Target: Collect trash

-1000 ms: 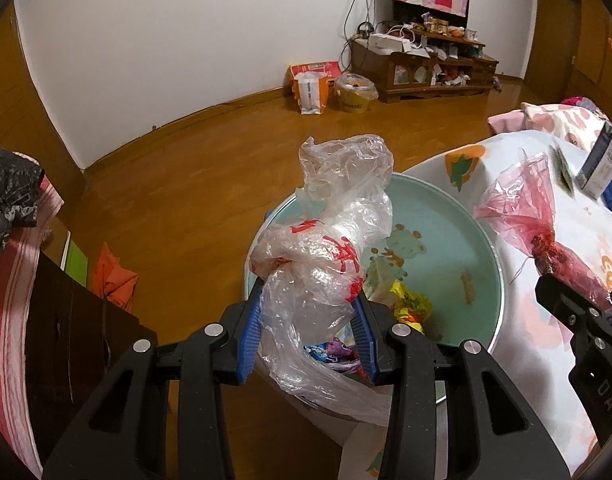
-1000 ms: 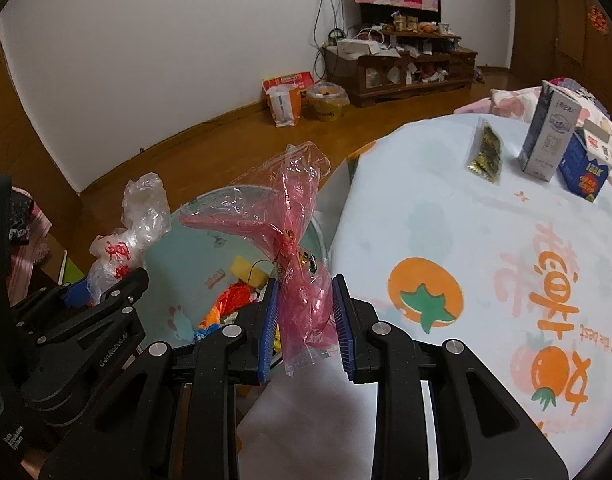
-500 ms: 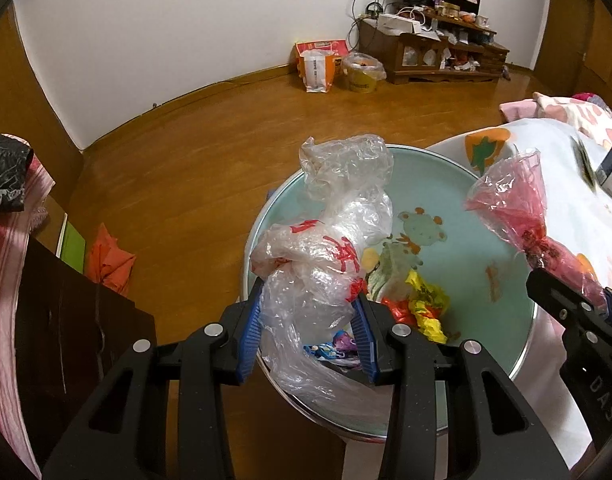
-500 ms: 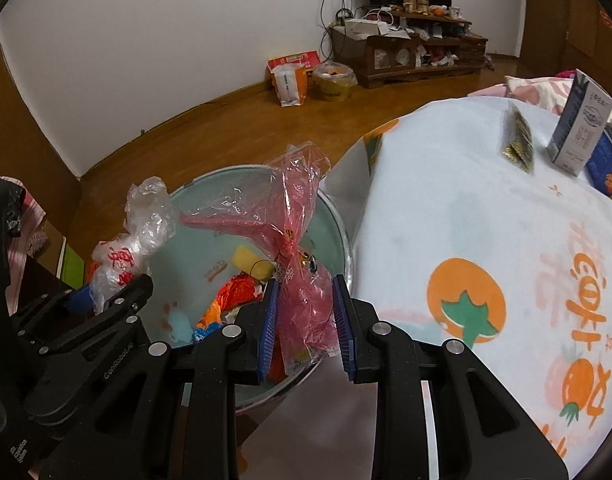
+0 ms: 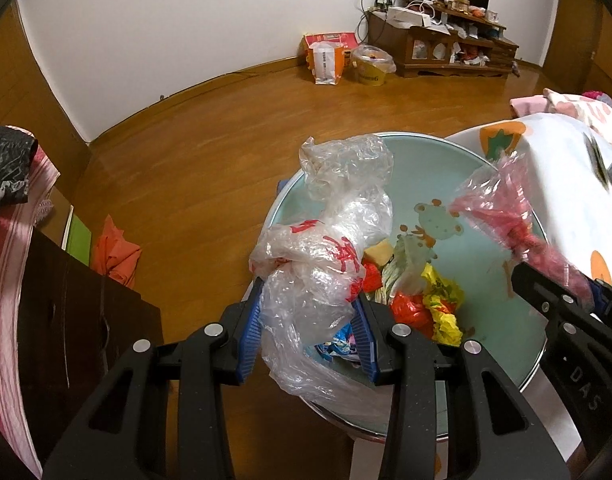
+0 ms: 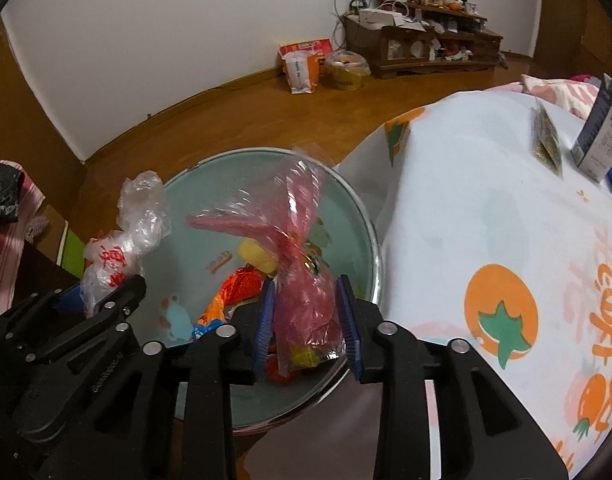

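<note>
A crumpled clear plastic bag (image 5: 326,264) with red print is clamped between the blue pads of the left gripper (image 5: 308,336), whose jaws are partly closed on its bunched middle; the loose top of the bag stands up above the pads and its lower end hangs down over the near rim of a round pale-green basin (image 5: 506,320). The same bag is seen in the right wrist view (image 6: 122,240) at the left edge of the basin, with the left gripper's black frame beneath it. A pink plastic bag (image 6: 302,280) with small wrappers inside is found between the pads of the right gripper (image 6: 308,322). The jaws of that gripper have just been opening, and a narrow gap is seen between the bag and the pads, most plainly on the left; whether the right pad is touched cannot be told. The pink bag is placed over the near right part of the basin, its twisted neck fanning out above. In the basin, a heap of coloured wrappers (image 5: 422,296) in red, yellow and blue is gathered. Just beside the basin on the right, a table covered by a white cloth with orange fruit prints (image 6: 486,240) is seen, and a carton (image 6: 602,132) stands at its far edge.
</note>
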Tool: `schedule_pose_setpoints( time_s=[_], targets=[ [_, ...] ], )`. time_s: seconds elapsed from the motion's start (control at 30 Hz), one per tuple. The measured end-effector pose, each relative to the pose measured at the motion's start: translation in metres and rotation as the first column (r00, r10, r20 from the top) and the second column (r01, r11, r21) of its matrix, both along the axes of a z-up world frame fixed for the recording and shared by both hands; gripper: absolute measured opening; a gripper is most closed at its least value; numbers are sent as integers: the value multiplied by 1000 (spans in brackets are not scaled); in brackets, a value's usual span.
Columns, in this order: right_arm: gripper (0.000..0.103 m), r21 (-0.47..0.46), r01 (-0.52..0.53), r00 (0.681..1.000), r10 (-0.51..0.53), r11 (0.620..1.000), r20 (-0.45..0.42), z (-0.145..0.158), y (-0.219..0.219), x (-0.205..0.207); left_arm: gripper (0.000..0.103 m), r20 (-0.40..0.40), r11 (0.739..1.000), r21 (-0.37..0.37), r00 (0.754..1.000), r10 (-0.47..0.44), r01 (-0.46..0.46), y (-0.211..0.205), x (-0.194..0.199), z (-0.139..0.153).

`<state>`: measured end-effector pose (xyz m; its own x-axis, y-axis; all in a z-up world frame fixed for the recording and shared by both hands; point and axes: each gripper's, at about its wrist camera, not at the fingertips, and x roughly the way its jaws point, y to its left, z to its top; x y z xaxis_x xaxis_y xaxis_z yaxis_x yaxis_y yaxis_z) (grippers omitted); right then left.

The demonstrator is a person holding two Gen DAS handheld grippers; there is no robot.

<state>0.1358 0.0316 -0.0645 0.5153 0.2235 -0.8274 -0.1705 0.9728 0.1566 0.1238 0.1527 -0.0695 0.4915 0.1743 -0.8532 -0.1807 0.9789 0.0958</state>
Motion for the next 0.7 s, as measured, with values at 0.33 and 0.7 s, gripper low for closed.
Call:
schedule_pose_setpoints(
  time_s=[0.33, 0.7],
  targets=[
    [43, 13, 33, 996, -34, 999, 76, 21, -20, -12, 41, -6, 1000, -1, 1000, -6, 6, -3, -2, -2],
    [56, -13, 150, 978, -147, 989, 149, 39, -57, -45, 59, -39, 1000, -5, 999, -25, 25, -16, 0, -12]
  ],
)
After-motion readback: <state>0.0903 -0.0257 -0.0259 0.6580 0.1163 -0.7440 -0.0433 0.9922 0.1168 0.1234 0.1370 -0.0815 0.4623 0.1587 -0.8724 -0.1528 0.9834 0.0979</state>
